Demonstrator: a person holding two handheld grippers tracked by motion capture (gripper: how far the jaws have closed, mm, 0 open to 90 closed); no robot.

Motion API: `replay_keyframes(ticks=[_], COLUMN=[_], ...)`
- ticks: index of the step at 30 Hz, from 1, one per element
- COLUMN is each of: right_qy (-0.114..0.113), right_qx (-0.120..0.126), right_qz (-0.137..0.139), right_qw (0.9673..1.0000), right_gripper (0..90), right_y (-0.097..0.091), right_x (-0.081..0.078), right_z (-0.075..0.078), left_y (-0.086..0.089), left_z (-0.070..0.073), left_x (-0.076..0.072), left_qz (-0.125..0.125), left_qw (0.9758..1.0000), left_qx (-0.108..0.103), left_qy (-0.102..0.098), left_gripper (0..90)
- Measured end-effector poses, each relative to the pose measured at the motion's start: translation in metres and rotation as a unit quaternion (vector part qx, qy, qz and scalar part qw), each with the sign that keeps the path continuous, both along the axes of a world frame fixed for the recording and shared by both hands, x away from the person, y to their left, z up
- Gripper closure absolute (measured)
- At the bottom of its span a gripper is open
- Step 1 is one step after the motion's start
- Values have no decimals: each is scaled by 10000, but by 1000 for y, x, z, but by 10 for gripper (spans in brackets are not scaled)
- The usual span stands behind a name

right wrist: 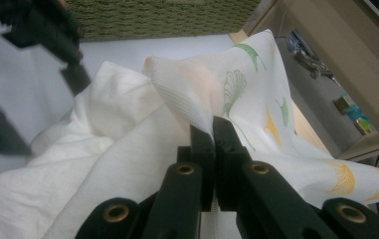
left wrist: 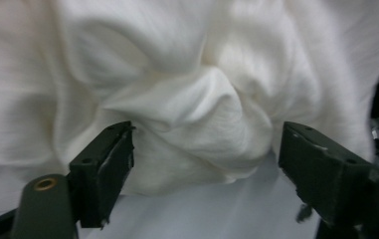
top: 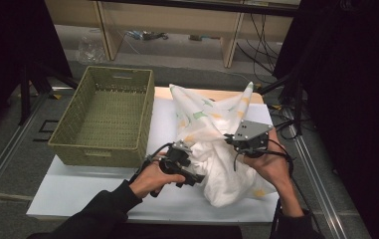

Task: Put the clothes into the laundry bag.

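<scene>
Pinching cloth [right wrist: 142, 164] fold: right gripper [right wrist: 213, 130], jaws clamped together. Left gripper [left wrist: 204, 149] jaws standing apart, bunched ridge lying dead ahead between them, untouched. Cloth heaped on table [top: 77, 191], beside basket [top: 105, 119].

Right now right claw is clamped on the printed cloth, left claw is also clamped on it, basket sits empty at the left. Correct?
Not quite. The left claw is open: in the left gripper view its jaws stand wide apart with a fold of the cloth between them, not pinched. The rest holds: the right claw is clamped on the cloth, and the basket sits empty at the left.
</scene>
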State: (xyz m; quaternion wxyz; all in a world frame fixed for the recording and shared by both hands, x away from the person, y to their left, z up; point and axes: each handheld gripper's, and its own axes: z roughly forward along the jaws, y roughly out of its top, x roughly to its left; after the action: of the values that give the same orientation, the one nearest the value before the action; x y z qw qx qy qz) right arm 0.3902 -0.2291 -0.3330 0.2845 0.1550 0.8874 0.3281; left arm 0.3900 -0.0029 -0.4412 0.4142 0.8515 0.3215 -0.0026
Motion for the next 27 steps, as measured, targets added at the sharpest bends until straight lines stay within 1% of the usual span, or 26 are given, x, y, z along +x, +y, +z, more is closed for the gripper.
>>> replay_keyframes(ticks=[1, 2, 3, 4, 5, 6, 7, 8, 9, 10, 11, 12, 14, 15, 16, 17, 18, 19, 20, 21, 22, 23, 24, 25, 26, 27], right_qy=[-16, 13, 10, 26, 15, 8, -2, 21, 43, -31, -41, -85, -141, -247, -227, -227, -238, -203, -148, -117, -76, -10, -10, 75, 126, 126], right_qx=[-26, -34, -30, -37, -52, -59, -62, -49, 3, 11, 49, 65, 116, 94, 128, 128, 113, 111, 85, 60, 55, -25, -25, -25, -23, -23], right_qz=[18, 27, 10, 16, 33, 28, 28, 13, -34, 56, 90, 103, 104, 117, 91, 91, 137, 129, 132, 134, 128, 71, 71, 49, 30, 30], right_qw=[10000, 10000, 10000, 10000, 10000, 10000, 10000, 10000, 10000, 10000, 9999, 9999, 9998, 9996, 9996, 9996, 9996, 9996, 9998, 9998, 9999, 10000, 10000, 10000, 9999, 9999], right_gripper=[898, 898, 898, 898, 898, 898, 898, 898, 899, 899, 899, 900, 900, 899, 900, 900, 900, 900, 899, 900, 899, 899, 899, 900, 899, 899], right_y=[1, 1, 2, 2, 1, 1, 1, 0, 0, -1, -1, -1, 0, -2, -2, -2, -2, -1, -1, 0, 1, 1, 1, -2, -3, -3], right_x=[0, 0, 0, 0, 0, 1, 1, 0, -1, -1, -2, -5, -10, -12, -15, -15, -15, -15, -14, -13, -11, -7, -7, -4, -2, -2], right_z=[0, -1, -2, -2, -2, -2, -3, -3, -3, -1, 3, 7, 13, 17, 21, 21, 21, 19, 17, 15, 12, 6, 6, 0, -2, -2], left_y=[-7, -11, -18, -21, -26, -28, -31, -32, -33, -34, -34, -33, -33, -33, -34, -35, -35, -37, -37, -39, -39, -38, -36, -34, -31, -28], left_z=[-5, -8, -11, -12, -12, -9, -4, 0, 8, 17, 28, 34, 44, 44, 41, 34, 25, 14, 4, -4, -9, -8, -5, -2, 2, 7], left_x=[3, 7, 11, 14, 16, 17, 16, 15, 14, 13, 14, 17, 26, 33, 39, 47, 57, 66, 74, 81, 84, 86, 85, 83, 80, 75], left_qz=[-20, -70, 145, 149, 77, -38, -82, -112, -186, -192, -167, -224, -99, -30, 89, 250, 371, 501, 602, 724, 826, 846, 819, 775, 714, 658], left_qw=[9999, 9997, 9998, 9999, 9997, 9994, 9987, 9980, 9970, 9958, 9946, 9940, 9928, 9928, 9932, 9938, 9946, 9945, 9942, 9929, 9913, 9903, 9904, 9912, 9921, 9930], left_qx=[93, 212, 25, -24, -204, -311, -421, -519, -591, -725, -849, -910, -1055, -1047, -995, -923, -857, -840, -856, -941, -1028, -1097, -1116, -1073, -1026, -973], left_qy=[-77, -132, -91, -83, -99, -177, -285, -347, -467, -533, -568, -557, -557, -578, -594, -568, -461, -372, -261, -102, -1, 58, 62, 47, 88, 126], left_gripper=[180, 191, 224, 301, 417, 584, 684, 745, 761, 771, 774, 776, 776, 776, 776, 776, 774, 771, 768, 764, 756, 730, 730, 670, 620, 620])
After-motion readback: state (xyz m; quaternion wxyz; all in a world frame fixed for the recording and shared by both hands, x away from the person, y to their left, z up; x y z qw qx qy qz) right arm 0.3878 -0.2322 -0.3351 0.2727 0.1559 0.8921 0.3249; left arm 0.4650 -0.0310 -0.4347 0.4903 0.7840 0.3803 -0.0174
